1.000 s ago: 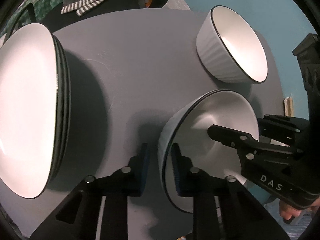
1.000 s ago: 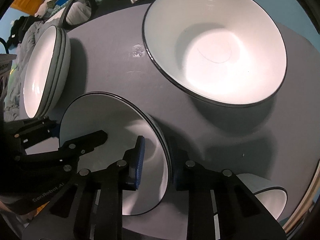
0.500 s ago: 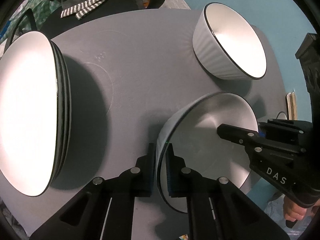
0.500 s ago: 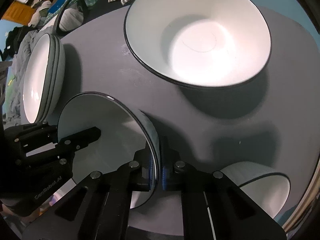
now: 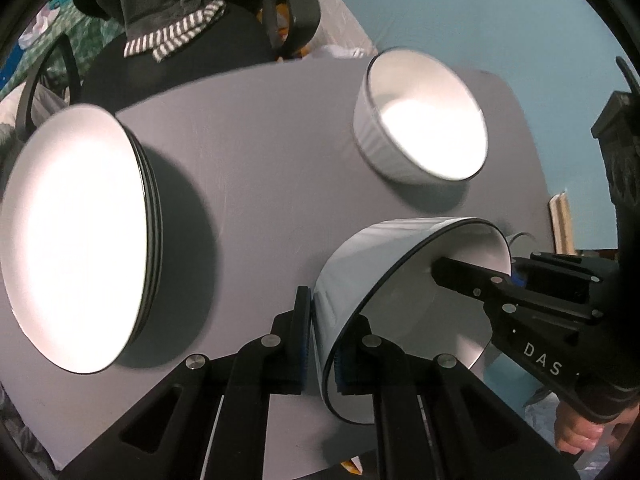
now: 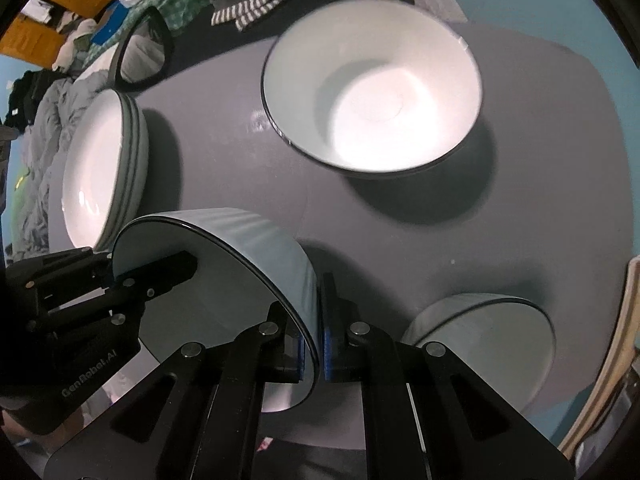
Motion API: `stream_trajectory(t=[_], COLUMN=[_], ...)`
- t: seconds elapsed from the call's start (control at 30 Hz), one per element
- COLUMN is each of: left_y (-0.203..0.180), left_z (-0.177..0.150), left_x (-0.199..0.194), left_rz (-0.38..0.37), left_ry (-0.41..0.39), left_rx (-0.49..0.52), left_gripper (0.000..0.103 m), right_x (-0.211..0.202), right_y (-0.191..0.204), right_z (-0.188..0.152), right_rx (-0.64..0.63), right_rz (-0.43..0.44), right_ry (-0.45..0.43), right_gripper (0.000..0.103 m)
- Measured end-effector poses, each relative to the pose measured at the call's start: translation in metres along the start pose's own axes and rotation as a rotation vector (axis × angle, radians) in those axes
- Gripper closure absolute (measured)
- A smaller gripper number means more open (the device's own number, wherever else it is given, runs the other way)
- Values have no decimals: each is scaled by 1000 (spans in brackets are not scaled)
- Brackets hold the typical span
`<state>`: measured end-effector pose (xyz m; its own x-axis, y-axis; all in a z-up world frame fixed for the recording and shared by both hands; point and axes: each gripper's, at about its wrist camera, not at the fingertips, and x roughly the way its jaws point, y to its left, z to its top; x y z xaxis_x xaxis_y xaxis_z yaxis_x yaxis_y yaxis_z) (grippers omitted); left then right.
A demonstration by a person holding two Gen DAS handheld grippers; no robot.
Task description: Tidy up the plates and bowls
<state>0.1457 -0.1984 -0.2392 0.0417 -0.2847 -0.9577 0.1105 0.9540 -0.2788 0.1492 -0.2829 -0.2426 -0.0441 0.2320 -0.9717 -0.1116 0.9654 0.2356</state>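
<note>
Both grippers hold one white bowl with a dark rim (image 5: pixel 372 264), lifted above the grey round table (image 5: pixel 248 152). My left gripper (image 5: pixel 322 348) is shut on its near rim. My right gripper (image 6: pixel 316 350) is shut on the opposite rim of the same bowl (image 6: pixel 256 240). A stack of white plates (image 5: pixel 72 236) sits at the table's left, and it shows in the right wrist view (image 6: pixel 104 172) too. A second white bowl (image 5: pixel 424 116) stands at the far right, seen large in the right wrist view (image 6: pixel 372 108).
A third white bowl (image 6: pixel 488 340) sits near the table's edge by my right gripper. A dark chair with a striped cloth (image 5: pixel 176 36) stands behind the table. A teal wall (image 5: pixel 480 12) is at the right.
The held bowl has risen off the table and tilted, with both grippers still on its rim. The views pulled back, so the plates and the far bowl look smaller.
</note>
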Motion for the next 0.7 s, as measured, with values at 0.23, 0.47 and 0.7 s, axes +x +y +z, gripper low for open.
stream_trajectory(t=[0.23, 0.47, 0.7], left_y=[-14, -25, -33], left_z=[14, 45, 78], left_x=[-28, -39, -31], left_rz=[-8, -12, 8], left_ry=[-57, -100, -108], left_rx=[31, 71, 101], left_gripper=[94, 94, 94], right_x=[-31, -51, -52], right_y=[-9, -16, -27], right_z=[5, 28, 56], right_rx=[19, 21, 41], right_rz=[-9, -35, -46], right_ry=[-46, -102, -114], right_gripper=[96, 96, 96])
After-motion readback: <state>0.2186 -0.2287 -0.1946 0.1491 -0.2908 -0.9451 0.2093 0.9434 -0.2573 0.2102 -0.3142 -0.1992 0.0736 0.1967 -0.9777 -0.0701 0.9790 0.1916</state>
